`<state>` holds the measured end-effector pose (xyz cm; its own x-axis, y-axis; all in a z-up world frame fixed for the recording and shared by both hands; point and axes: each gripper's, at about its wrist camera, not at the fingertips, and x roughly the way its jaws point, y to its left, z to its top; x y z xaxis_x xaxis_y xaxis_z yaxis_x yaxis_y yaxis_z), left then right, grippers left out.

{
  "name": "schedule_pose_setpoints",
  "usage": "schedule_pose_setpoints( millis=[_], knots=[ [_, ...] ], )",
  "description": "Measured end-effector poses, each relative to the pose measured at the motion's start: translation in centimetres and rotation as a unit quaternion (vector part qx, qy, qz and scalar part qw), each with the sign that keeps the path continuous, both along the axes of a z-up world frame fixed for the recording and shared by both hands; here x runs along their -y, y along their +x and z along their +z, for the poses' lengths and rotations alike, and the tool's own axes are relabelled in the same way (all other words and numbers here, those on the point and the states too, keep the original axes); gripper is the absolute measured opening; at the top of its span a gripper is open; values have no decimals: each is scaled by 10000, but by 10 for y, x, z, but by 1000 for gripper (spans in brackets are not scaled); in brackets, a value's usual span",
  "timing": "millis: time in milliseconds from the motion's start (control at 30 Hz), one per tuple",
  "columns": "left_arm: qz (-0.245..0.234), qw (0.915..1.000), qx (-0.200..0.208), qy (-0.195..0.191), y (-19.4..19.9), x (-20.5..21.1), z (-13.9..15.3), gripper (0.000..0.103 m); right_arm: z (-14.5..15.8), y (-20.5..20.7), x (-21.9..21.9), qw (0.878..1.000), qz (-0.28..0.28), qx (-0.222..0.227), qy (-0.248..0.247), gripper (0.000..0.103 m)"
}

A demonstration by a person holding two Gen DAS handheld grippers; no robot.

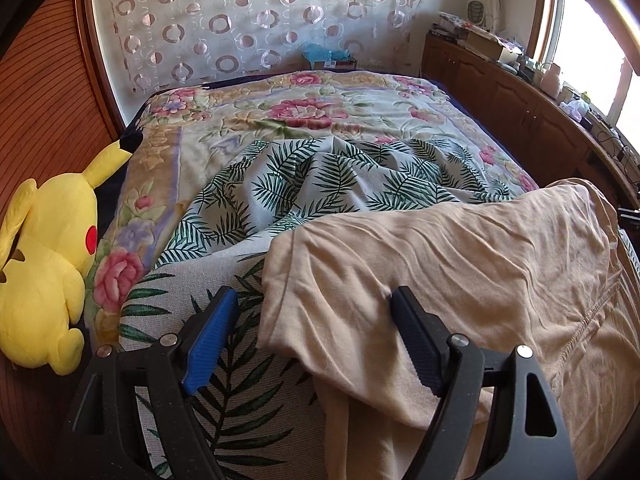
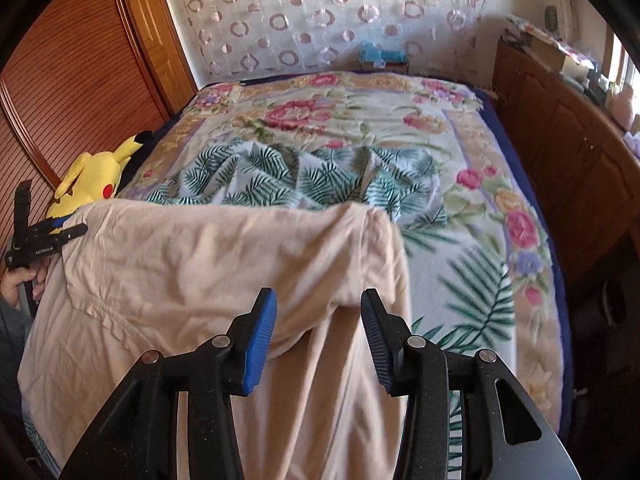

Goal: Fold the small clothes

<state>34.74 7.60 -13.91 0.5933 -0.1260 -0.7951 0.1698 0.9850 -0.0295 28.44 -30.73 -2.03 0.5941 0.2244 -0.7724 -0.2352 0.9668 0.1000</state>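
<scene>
A beige garment (image 1: 460, 248) (image 2: 200, 256) lies wrinkled and folded over on the near part of the bed, and its lower part hangs toward me. My left gripper (image 1: 314, 292) is open over the garment's left edge. Its blue left finger is above the leaf-print cloth and its right finger is above the beige fabric. In the right wrist view it (image 2: 44, 236) shows at the garment's far left corner, with a hand (image 2: 16, 280) behind it. My right gripper (image 2: 318, 296) is open, with a hanging fold of the garment between the pads and neither pad pressing on it.
A leaf-print cloth (image 1: 320, 184) (image 2: 300, 184) lies bunched mid-bed on a floral blanket (image 1: 304, 112) (image 2: 304, 116). A yellow plush toy (image 1: 44, 272) (image 2: 92, 184) sits at the bed's left edge by a wooden wardrobe (image 2: 80, 80). Cluttered wooden cabinets (image 1: 520, 100) (image 2: 560, 140) run along the right.
</scene>
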Motion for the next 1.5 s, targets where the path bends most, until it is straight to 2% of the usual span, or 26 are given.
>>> schedule_pose_setpoints(
  millis=[300, 500, 667, 700, 733, 767, 833, 867, 933, 967, 1100, 1133, 1167, 1200, 1267, 1500],
  knots=[
    [-1, 10000, -3, -1, 0, 0, 0, 80, -17, 18, -7, 9996, -163, 82, -221, 46],
    [0, 10000, 1, 8, 0, -1, 0, 80, -29, 6, -21, 9976, -208, 465, -459, 46],
    [-43, 10000, 65, -17, -9, -3, 1, 80, -31, 0, -27, 9972, -187, 507, -516, 46],
    [-86, 9999, 66, -35, -11, -3, 2, 77, -33, -1, -27, 9972, -187, 510, -523, 46],
    [-116, 9999, 57, -46, -12, -3, 3, 68, -32, -1, -27, 9971, -188, 512, -525, 46],
    [-113, 9999, 64, -66, -13, -4, 4, 64, -34, -1, -27, 9971, -187, 512, -522, 46],
    [-119, 9997, 116, -180, -15, -7, 9, 44, -33, 0, -27, 9972, -185, 507, -511, 46],
    [-97, 9997, 143, -186, -16, -7, 11, 39, -33, -1, -27, 9972, -184, 506, -511, 46],
    [-54, 9997, 215, -119, -16, -6, 14, 15, -33, -1, -27, 9972, -184, 507, -516, 46],
    [-62, 9997, 233, -100, -17, -5, 16, 11, -33, -1, -27, 9973, -184, 504, -508, 46],
    [-137, 9993, 342, 114, -23, 3, 20, 8, -30, -1, -25, 9973, -196, 506, -497, 43],
    [-129, 9991, 402, 105, -26, 4, 23, 8, -28, -2, -23, 9970, -240, 525, -511, 32],
    [-129, 9988, 460, 74, -28, 4, 26, 8, -26, -3, -22, 9970, -237, 558, -482, 9],
    [-138, 9985, 534, 18, -32, 4, 30, 7, -23, -5, -20, 9971, -122, 607, -434, 3],
    [-119, 9975, 696, -98, -39, 3, 41, 7, -18, -12, -23, 9960, 43, 744, -501, 3],
    [0, 9938, 1078, -271, -58, -4, 71, 7, 12, -35, -14, 9931, 139, 1160, -100, 3]
  ],
)
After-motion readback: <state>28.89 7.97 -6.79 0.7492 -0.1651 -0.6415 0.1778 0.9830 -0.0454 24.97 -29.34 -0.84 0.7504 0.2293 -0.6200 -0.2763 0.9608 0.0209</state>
